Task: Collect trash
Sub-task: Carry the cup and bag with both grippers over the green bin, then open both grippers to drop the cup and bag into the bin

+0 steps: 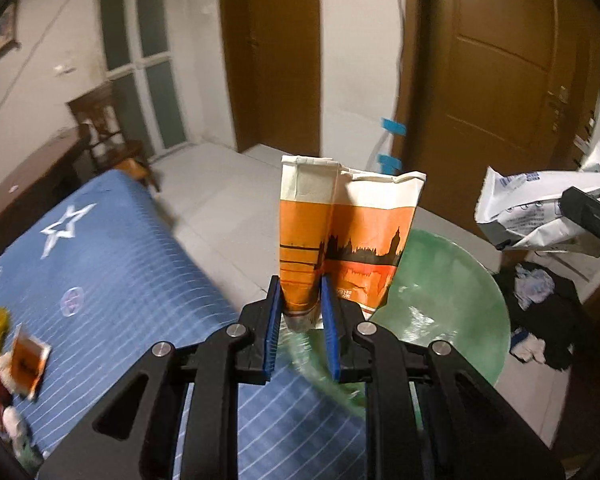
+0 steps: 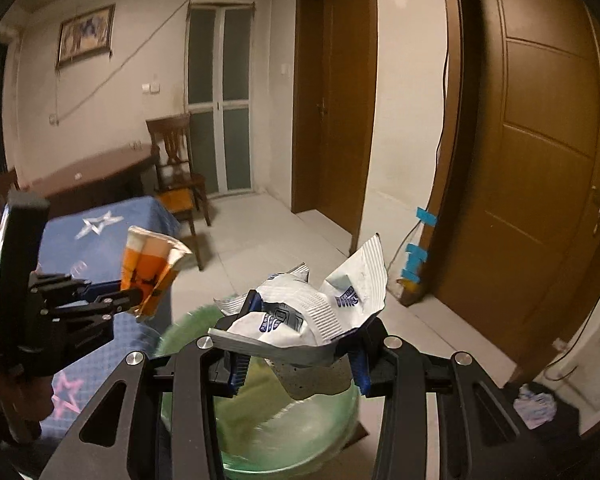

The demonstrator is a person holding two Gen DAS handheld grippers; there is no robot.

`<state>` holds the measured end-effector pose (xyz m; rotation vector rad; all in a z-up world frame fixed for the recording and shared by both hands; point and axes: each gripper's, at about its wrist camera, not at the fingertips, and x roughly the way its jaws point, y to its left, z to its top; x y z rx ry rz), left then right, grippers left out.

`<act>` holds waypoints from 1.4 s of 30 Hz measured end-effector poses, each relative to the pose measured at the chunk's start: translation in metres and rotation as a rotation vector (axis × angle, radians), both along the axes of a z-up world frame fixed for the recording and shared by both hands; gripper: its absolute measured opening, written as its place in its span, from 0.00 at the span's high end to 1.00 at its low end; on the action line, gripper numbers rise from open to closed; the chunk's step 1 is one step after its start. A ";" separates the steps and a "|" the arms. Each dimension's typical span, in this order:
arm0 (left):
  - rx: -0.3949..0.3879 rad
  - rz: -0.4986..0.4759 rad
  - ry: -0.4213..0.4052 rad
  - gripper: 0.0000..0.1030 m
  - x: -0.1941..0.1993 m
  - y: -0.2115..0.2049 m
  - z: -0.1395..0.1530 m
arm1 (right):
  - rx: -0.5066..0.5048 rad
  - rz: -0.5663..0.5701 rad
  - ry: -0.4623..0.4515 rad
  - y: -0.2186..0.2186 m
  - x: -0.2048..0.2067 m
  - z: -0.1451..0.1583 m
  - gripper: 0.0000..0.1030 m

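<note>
Trash is in both grippers: the left gripper (image 1: pixel 300 300) has its blue pads clamped on the bottom of a crushed paper cup (image 1: pixel 340 240), orange with a black city skyline and a bridge, and the right gripper (image 2: pixel 300 344) is closed on a crumpled white wrapper (image 2: pixel 320 312) with blue print. Both are held over the green-lined trash bin (image 1: pixel 452 280), which stands on the floor just beside the blue striped cloth (image 1: pixel 100 260) with its white star. The bin is blurred, and in the right wrist view the gripper body cuts off most of its rim. The wrapper's blue lettering is too creased and small to read; so is the fine print near the cup's base. At the left edge of the left wrist view more litter (image 1: pixel 24 360) lies on the cloth, smeared and partly cut off: an orange packet, something yellow, something red. A dark heap of clothes (image 1: pixel 540 312) lies on the floor beyond the bin.
</note>
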<state>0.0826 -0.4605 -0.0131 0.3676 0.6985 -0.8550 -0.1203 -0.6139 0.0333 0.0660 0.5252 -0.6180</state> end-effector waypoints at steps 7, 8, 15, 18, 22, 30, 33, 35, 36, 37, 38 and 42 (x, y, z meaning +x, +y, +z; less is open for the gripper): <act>0.027 -0.081 0.051 0.82 -0.004 -0.020 -0.023 | 0.015 -0.019 0.073 -0.017 0.004 -0.016 0.60; 0.034 -0.083 0.055 0.82 -0.004 -0.021 -0.026 | 0.014 -0.019 0.087 -0.018 0.006 -0.020 0.60; 0.080 -0.101 0.080 0.78 -0.007 -0.036 -0.040 | 0.042 0.027 0.140 -0.010 0.030 -0.036 0.53; 0.098 -0.070 0.093 0.61 0.000 -0.034 -0.045 | 0.053 0.024 0.151 -0.013 0.037 -0.044 0.46; 0.091 -0.053 0.098 0.61 0.004 -0.026 -0.043 | 0.068 0.019 0.134 -0.013 0.037 -0.047 0.46; 0.092 -0.038 0.066 0.61 0.001 -0.017 -0.037 | 0.072 0.010 0.141 -0.006 0.034 -0.051 0.46; 0.088 -0.042 0.067 0.61 -0.001 -0.014 -0.035 | 0.078 0.004 0.143 -0.005 0.031 -0.051 0.46; 0.085 -0.034 0.060 0.61 -0.002 -0.011 -0.033 | 0.081 -0.004 0.139 -0.003 0.030 -0.051 0.46; 0.081 -0.029 0.057 0.61 -0.002 -0.009 -0.031 | 0.083 -0.010 0.134 -0.002 0.028 -0.050 0.46; 0.074 -0.024 0.055 0.61 -0.002 -0.006 -0.030 | 0.084 -0.013 0.128 -0.002 0.027 -0.050 0.46; 0.065 -0.014 0.050 0.59 -0.002 -0.003 -0.027 | 0.086 -0.018 0.111 -0.001 0.024 -0.051 0.46; 0.034 0.048 -0.012 0.55 -0.005 0.014 -0.016 | 0.089 -0.030 0.038 0.006 0.014 -0.048 0.46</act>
